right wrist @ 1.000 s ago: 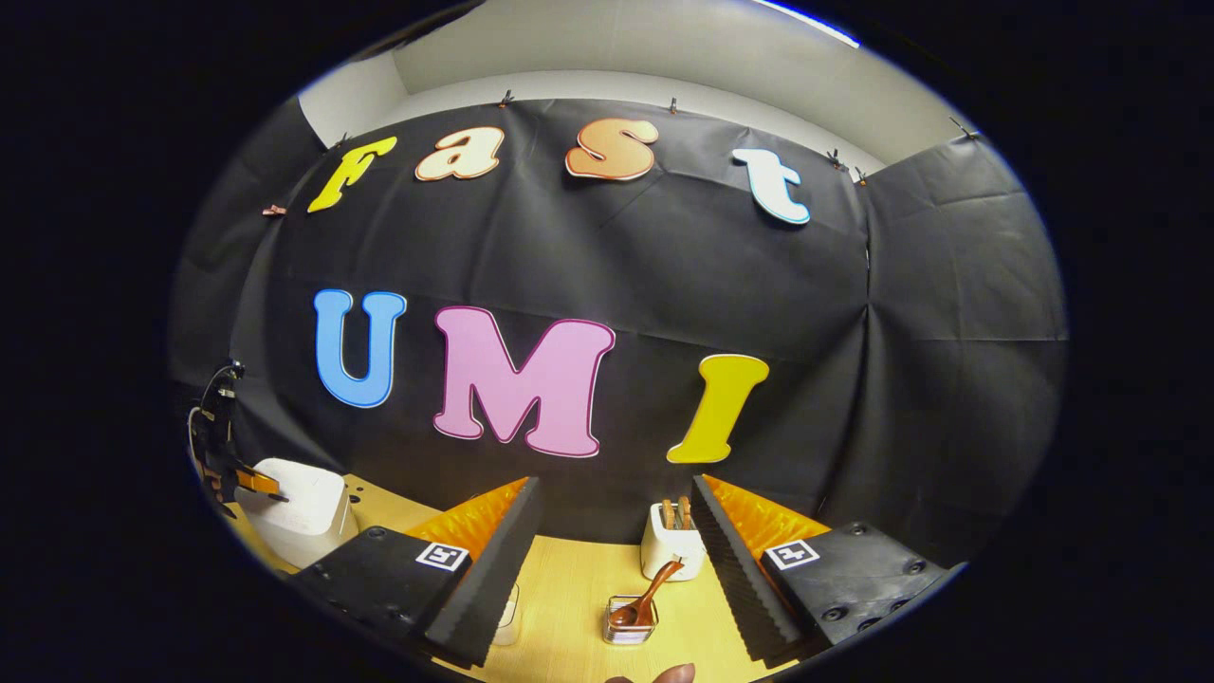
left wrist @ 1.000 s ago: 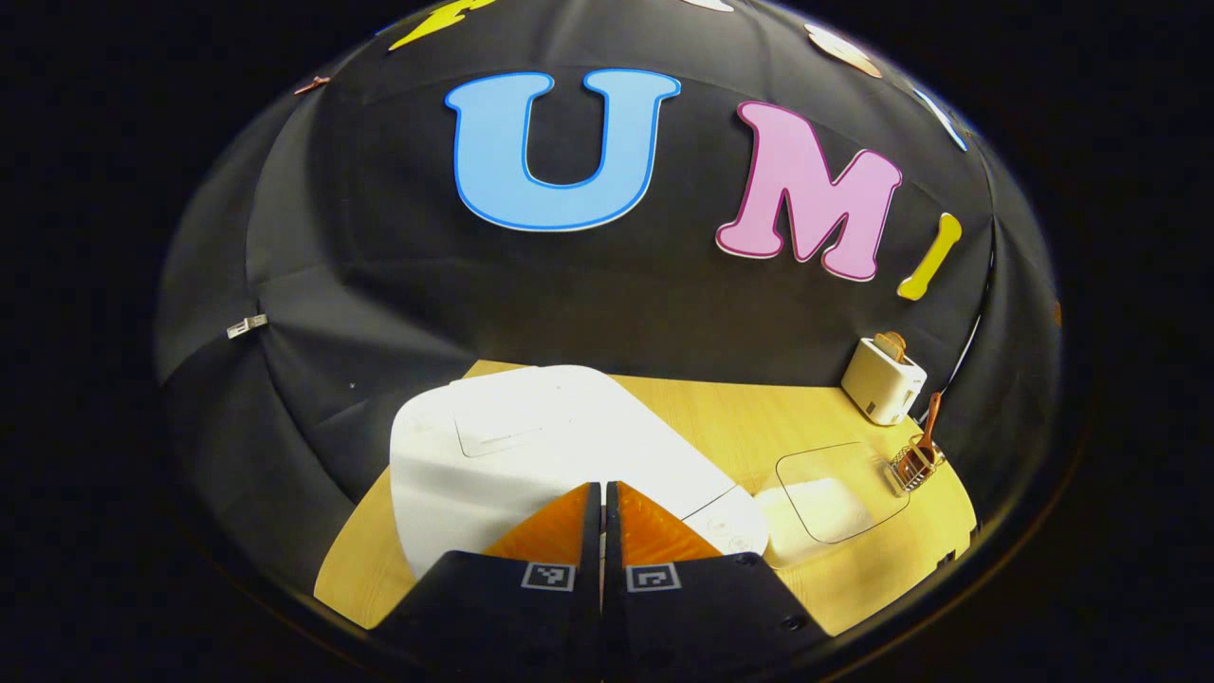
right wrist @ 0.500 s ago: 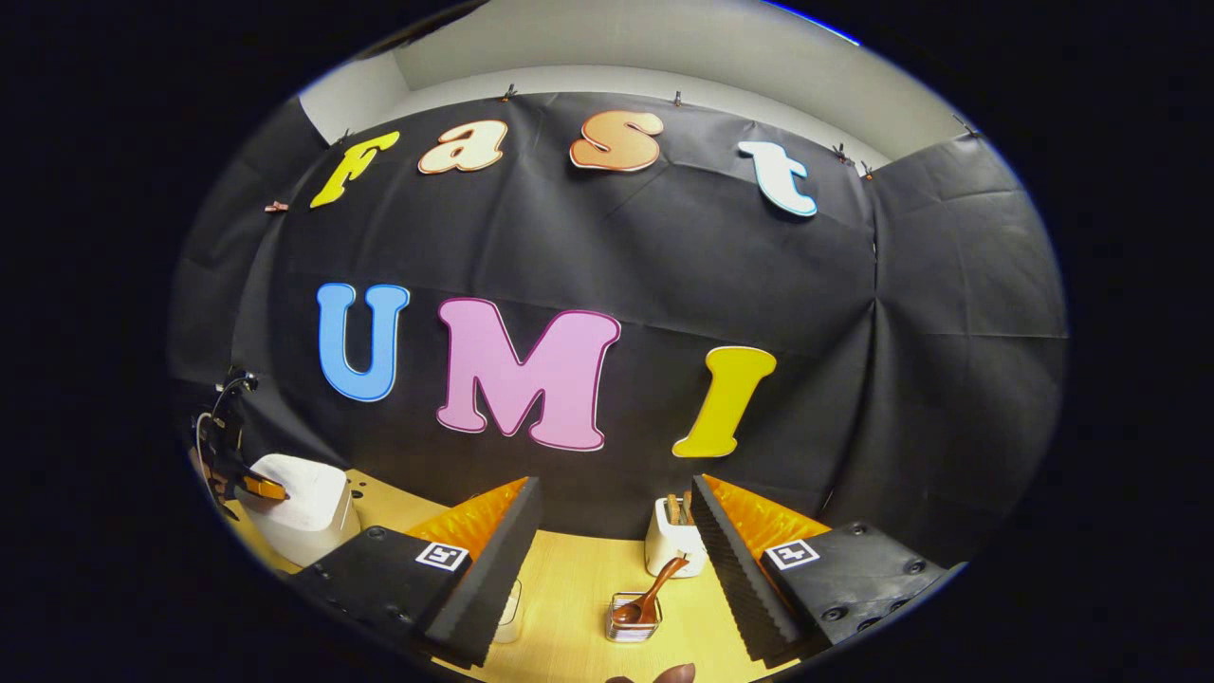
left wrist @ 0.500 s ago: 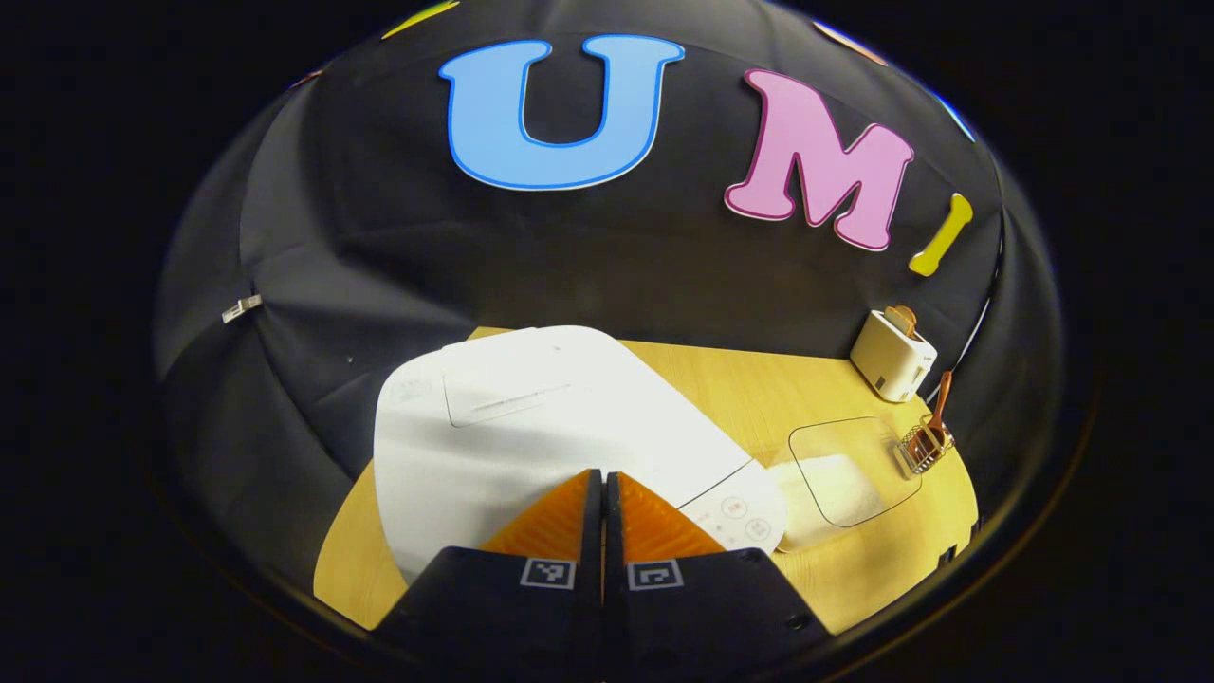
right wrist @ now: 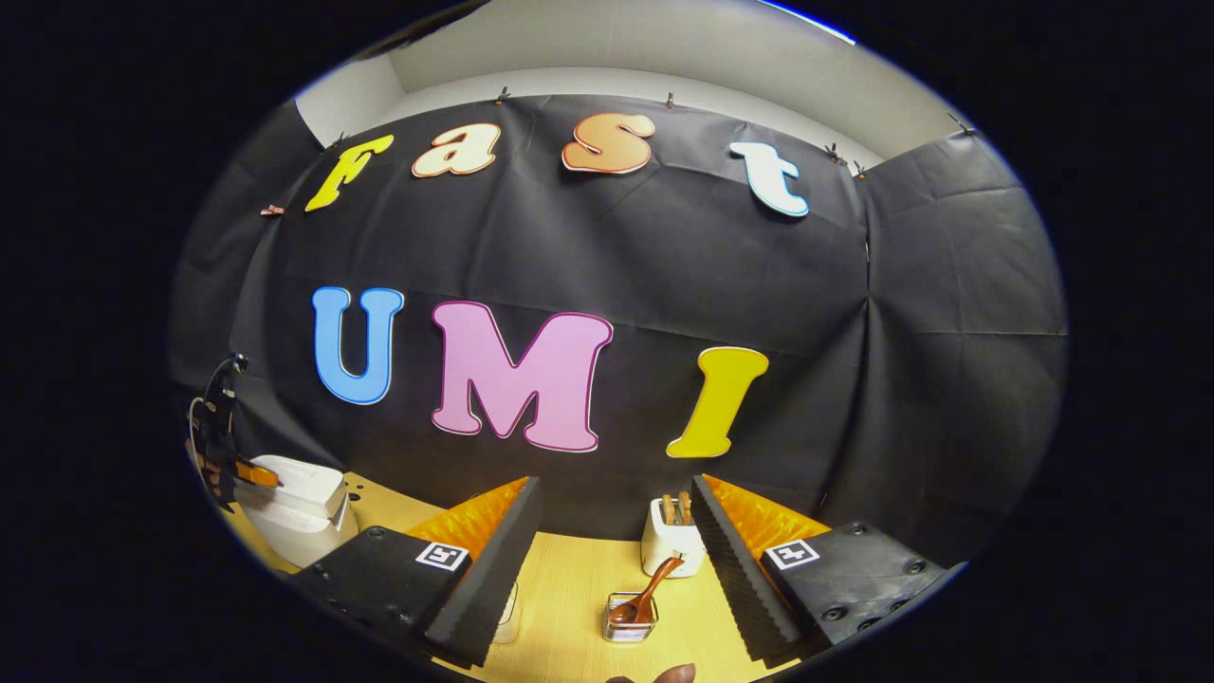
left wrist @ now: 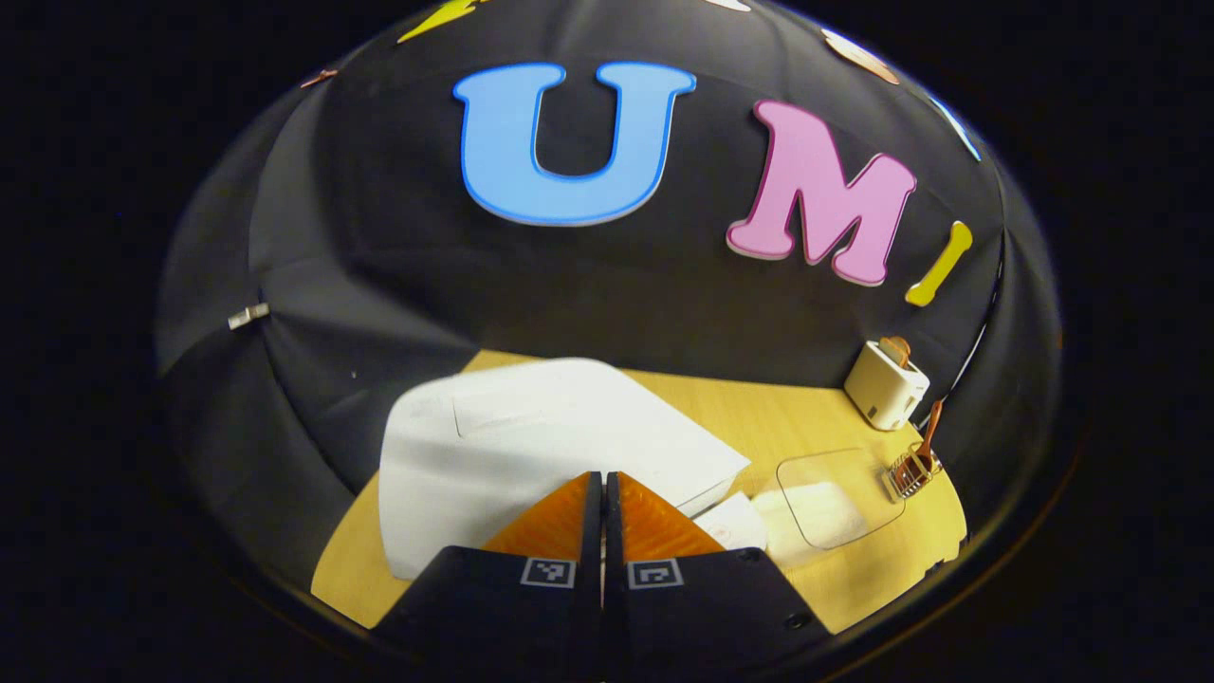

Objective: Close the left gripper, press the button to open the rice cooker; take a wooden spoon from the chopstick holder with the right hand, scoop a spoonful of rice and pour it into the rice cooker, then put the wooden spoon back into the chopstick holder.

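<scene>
The white rice cooker (left wrist: 531, 446) stands on the wooden table, its lid lifted a crack at the front edge. My left gripper (left wrist: 603, 477) is shut, its tips together right over the cooker's front. From the right gripper view the cooker (right wrist: 299, 512) sits far left with the left gripper (right wrist: 242, 470) at it. My right gripper (right wrist: 616, 531) hangs open above the table with nothing between its fingers. A wooden spoon (right wrist: 650, 593) leans in the wire chopstick holder (right wrist: 631, 617) straight ahead, also seen as a spoon (left wrist: 928, 429) in the holder (left wrist: 910, 471) far right.
A clear container of rice (left wrist: 830, 498) lies right of the cooker. A small white toaster (left wrist: 885, 384) with bread stands at the back right, the same toaster (right wrist: 671, 541) behind the holder. The black cloth wall closes the table's far side.
The left gripper dipped toward the cooker's front and rose again; the cooker's lid has popped up slightly. The right gripper has hardly moved.
</scene>
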The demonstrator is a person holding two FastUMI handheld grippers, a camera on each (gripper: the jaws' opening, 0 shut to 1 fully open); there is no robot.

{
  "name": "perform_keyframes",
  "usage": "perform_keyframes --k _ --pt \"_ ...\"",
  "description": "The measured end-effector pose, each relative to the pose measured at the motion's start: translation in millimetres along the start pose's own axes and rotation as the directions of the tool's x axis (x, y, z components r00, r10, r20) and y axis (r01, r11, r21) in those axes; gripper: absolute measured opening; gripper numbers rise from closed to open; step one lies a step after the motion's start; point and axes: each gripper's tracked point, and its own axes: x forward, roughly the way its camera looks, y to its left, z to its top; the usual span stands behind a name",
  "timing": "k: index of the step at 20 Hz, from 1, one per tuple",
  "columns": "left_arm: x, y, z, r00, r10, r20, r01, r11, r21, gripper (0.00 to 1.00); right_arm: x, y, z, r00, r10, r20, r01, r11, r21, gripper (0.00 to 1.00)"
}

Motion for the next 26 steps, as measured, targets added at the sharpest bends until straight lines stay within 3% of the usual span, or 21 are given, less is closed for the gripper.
perform_keyframes --k 4,13,14,15,17,18,19,20,23,26 --pt "-7.3 14.9 72.7 0.975 0.035 0.219 -0.049 0.997 0.056 0.06 -1.1 0.0 2.5 1.000 0.004 0.007 -0.004 1.000 0.004 0.97" --pt "-26.5 22.4 124.6 0.929 0.072 0.364 -0.097 0.994 0.052 0.06 -0.9 -5.3 4.9 1.000 -0.009 0.010 0.009 1.000 0.000 0.97" --pt "-30.4 18.7 125.4 0.925 0.063 0.374 -0.088 0.995 0.049 0.02 -0.1 -6.7 3.5 1.000 -0.011 0.007 0.011 1.000 0.005 0.97" --pt "-34.9 14.5 126.6 0.923 0.056 0.381 -0.081 0.995 0.049 0.12 0.9 -8.6 1.6 1.000 -0.016 0.003 0.016 1.000 0.009 0.97" --pt "-40.0 8.3 125.7 0.923 0.048 0.382 -0.072 0.996 0.051 0.43 4.2 -9.7 -3.9 1.000 -0.009 -0.007 0.009 1.000 0.020 0.97" --pt "-43.0 3.2 125.3 0.924 0.040 0.381 -0.065 0.997 0.051 0.50 5.9 -10.5 -10.3 1.000 -0.005 -0.021 0.005 1.000 0.025 0.97" --pt "-44.6 -1.9 124.4 0.924 0.032 0.381 -0.055 0.997 0.049 0.65 8.5 -12.8 -17.6 0.999 -0.002 -0.033 0.003 1.000 0.029 0.98" --pt "-46.3 -8.4 124.0 0.925 0.019 0.380 -0.040 0.998 0.048 0.69 11.8 -14.9 -24.7 0.999 0.002 -0.048 -0.001 0.999 0.037 0.98" --pt "-50.8 -22.6 121.2 0.924 0.009 0.383 -0.024 0.999 0.036 0.96 24.3 -17.1 -54.5 0.993 0.041 -0.109 -0.031 0.996 0.089 0.98" --pt "-54.8 -34.4 117.0 0.922 0.013 0.387 -0.018 1.000 0.008 0.96 45.6 -29.8 -91.7 0.984 0.062 -0.169 -0.040 0.990 0.133 0.97"
